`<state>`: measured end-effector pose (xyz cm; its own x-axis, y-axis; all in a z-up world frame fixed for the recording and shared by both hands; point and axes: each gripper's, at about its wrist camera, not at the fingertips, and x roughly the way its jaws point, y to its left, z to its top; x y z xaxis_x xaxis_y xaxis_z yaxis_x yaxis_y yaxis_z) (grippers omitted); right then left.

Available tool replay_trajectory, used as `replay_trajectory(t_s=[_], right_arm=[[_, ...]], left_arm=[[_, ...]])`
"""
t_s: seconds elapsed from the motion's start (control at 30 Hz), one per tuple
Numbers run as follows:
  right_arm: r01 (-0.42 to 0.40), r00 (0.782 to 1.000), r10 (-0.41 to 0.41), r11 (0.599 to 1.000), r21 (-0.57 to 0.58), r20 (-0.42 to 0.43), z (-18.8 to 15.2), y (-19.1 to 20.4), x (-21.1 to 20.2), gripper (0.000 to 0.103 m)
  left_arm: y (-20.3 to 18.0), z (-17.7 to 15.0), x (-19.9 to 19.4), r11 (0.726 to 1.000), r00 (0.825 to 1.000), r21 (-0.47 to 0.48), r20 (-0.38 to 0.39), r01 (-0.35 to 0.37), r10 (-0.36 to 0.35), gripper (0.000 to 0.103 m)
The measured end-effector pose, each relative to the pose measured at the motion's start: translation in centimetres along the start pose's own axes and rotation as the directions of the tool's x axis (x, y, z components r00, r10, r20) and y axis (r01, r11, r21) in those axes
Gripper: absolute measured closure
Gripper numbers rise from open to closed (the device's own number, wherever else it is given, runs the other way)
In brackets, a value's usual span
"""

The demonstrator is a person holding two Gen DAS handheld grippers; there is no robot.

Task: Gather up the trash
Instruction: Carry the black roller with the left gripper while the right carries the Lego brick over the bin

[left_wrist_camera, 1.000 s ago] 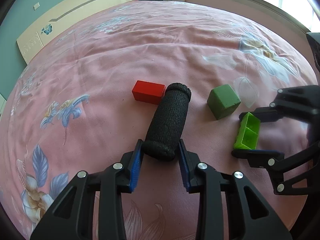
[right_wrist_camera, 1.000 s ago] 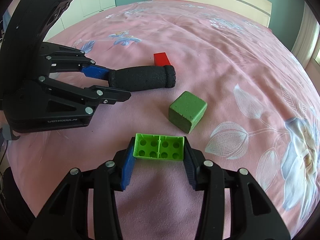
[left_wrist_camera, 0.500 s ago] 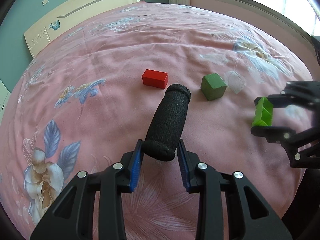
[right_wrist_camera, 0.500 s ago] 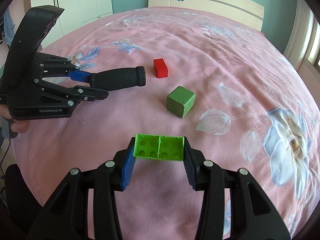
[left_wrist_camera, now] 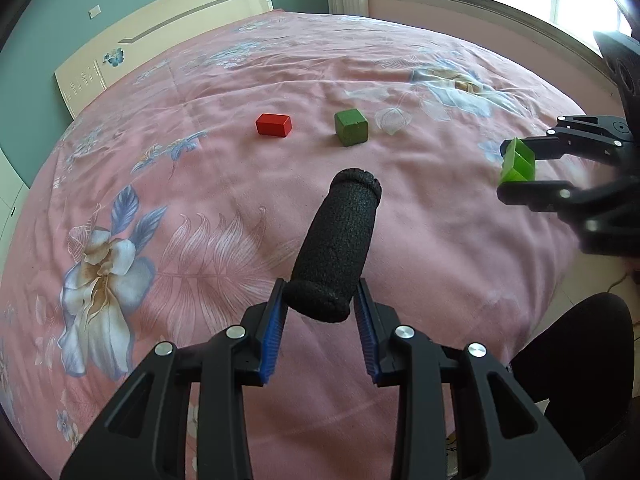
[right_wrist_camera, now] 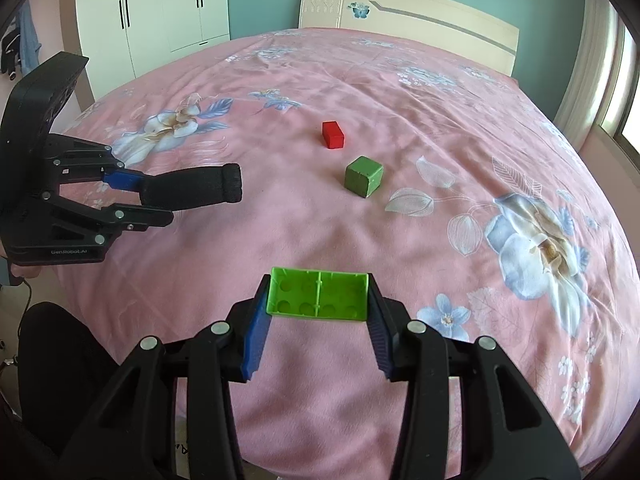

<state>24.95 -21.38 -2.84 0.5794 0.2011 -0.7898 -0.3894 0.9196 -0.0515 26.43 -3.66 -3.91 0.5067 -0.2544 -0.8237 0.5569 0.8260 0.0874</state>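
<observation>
The left hand-held gripper [left_wrist_camera: 320,304] is pointing steeply downward, its jaws clamping the near end of a black foam roll [left_wrist_camera: 336,248]. The right hand-held gripper [right_wrist_camera: 319,295] is tilting down likewise, its blue pads [right_wrist_camera: 256,332] pinching a green plastic brick [right_wrist_camera: 319,294] by both ends.

bed cover [left_wrist_camera: 420,232]: pink, printed with white-and-blue flowers and pale leaf outlines. foam tube [left_wrist_camera: 338,248]: black, pebbled texture. brick [right_wrist_camera: 320,294]: bright lime green, hollow underside with round holes. cube [right_wrist_camera: 363,176]: duller, darker green. block [right_wrist_camera: 333,134]: red. left hand-held gripper [left_wrist_camera: 320,320]: black frame, blue pads, silver rivets; right hand-held gripper [right_wrist_camera: 318,312] the same. headboard [right_wrist_camera: 408,12]: cream with a blue butterfly motif. wall [left_wrist_camera: 52,12]: teal. wardrobe [right_wrist_camera: 160,8]: white, black handles.
</observation>
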Motion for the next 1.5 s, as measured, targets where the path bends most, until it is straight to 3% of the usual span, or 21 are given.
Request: replay_trajectory(t_s=[0.33,0.77,1.07,1.5], right_arm=[[0.010,0.999,-0.009,1.000,-0.019,0.034,-5.2,3.3,-6.3,0.058],[-0.024,1.000,0.023,0.999,-0.045,-0.012,-13.6,8.7,-8.7,0.058],[-0.097,0.991,0.092,0.994,-0.054,-0.101,-17.4,12.0,-6.2,0.058],[-0.165,0.955,0.150,0.986,-0.036,-0.255,-20.7,13.8,0.2,0.058]], left_arm=[[-5.6,-5.6,-5.4,0.999,1.000,0.039,0.018,0.009,-0.010,0.066],[-11.7,-15.1,-5.0,0.997,0.995,0.053,-0.086,0.058,-0.053,0.066],[-13.9,-19.2,-1.6,0.992,0.977,-0.007,-0.178,0.123,-0.122,0.066],[-14.9,-23.0,4.5,0.987,0.931,-0.074,-0.329,0.140,-0.157,0.066]])
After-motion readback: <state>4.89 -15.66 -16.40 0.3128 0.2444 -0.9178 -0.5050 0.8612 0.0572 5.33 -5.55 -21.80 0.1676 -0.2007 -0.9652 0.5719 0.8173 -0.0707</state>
